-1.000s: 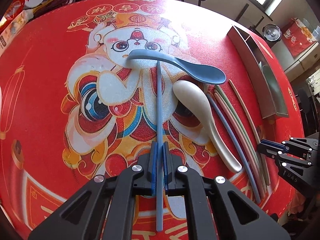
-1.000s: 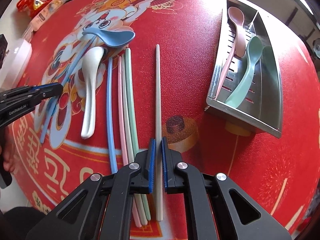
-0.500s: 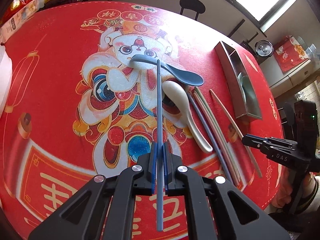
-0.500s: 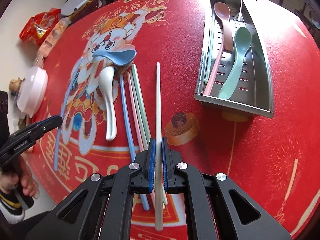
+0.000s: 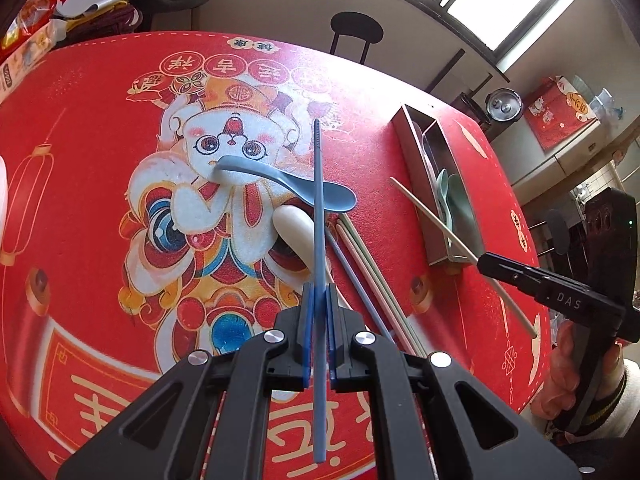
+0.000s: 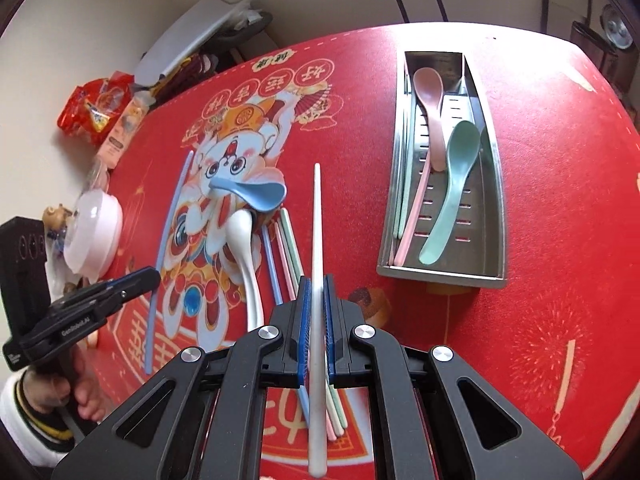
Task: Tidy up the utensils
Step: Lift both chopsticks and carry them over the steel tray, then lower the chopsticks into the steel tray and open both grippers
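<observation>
My left gripper (image 5: 317, 300) is shut on a blue chopstick (image 5: 318, 200), held clear above the red mat. My right gripper (image 6: 315, 292) is shut on a cream chopstick (image 6: 317, 220), also lifted off the mat. Each gripper shows in the other's view: the right gripper (image 5: 486, 259) with the cream chopstick (image 5: 432, 210), the left gripper (image 6: 154, 276) with the blue chopstick (image 6: 172, 216). A blue spoon (image 6: 250, 192) and a white spoon (image 6: 244, 248) lie on the mat beside several chopsticks (image 6: 282, 252). The steel tray (image 6: 494, 184) holds a pink spoon (image 6: 430, 92), a green spoon (image 6: 456, 184) and chopsticks.
A white lidded bowl (image 6: 94, 224) and snack packets (image 6: 96, 108) sit at the mat's left edge. A black chair (image 5: 356, 36) stands beyond the far side of the table. A person's hand and sleeve (image 5: 584, 384) hold the right gripper.
Both grippers have risen, lifting the blue and the cream chopstick off the mat. The views now take in more of the table and the room.
</observation>
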The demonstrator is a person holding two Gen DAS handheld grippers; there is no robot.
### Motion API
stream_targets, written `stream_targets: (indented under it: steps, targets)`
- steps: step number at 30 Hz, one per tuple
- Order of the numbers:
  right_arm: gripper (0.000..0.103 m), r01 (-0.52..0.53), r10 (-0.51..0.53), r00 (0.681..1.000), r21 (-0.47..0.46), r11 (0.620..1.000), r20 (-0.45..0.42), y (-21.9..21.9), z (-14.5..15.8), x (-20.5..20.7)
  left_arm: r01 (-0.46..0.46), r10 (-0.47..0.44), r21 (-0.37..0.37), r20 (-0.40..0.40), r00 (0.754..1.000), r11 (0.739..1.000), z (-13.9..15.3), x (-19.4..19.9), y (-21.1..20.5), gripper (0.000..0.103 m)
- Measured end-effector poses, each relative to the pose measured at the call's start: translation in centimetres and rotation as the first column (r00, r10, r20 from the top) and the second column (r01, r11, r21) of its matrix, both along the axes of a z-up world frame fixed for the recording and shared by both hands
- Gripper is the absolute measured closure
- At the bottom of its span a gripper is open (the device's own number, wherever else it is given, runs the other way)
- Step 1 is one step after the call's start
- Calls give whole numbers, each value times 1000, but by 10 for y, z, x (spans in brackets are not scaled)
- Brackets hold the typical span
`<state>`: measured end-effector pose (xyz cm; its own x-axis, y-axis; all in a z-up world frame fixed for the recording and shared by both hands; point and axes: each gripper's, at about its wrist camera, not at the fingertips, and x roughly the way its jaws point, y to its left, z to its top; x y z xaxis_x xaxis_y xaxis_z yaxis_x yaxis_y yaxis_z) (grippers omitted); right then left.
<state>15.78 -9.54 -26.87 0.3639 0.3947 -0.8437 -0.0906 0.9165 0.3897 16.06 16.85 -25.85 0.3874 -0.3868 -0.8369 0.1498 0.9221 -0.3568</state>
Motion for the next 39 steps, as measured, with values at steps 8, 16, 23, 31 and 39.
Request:
stream_targets:
  steps: [8, 16, 23, 31, 39]
  targets:
    - [97, 93, -90, 993, -37, 995, 70, -35, 22, 14, 50, -50, -23, 24, 998, 998, 9, 16, -25, 97]
    - [97, 198, -191, 978, -91, 976, 83, -81, 18, 41, 123, -122, -78, 24, 992, 989, 11, 57, -83, 97]
    - [97, 231, -223, 972, -143, 962, 70, -95, 3, 69, 167, -167, -122, 6, 986, 979, 11, 108, -144, 97]
    - [97, 258, -257, 966, -132, 957, 25, -100, -18, 91, 166, -175, -125, -62, 983, 978, -10, 150, -191, 97]
    - [97, 269, -272, 962, -114, 956, -10, -103, -30, 99, 157, -167, -95, -116, 979, 983, -31, 165, -209, 97]
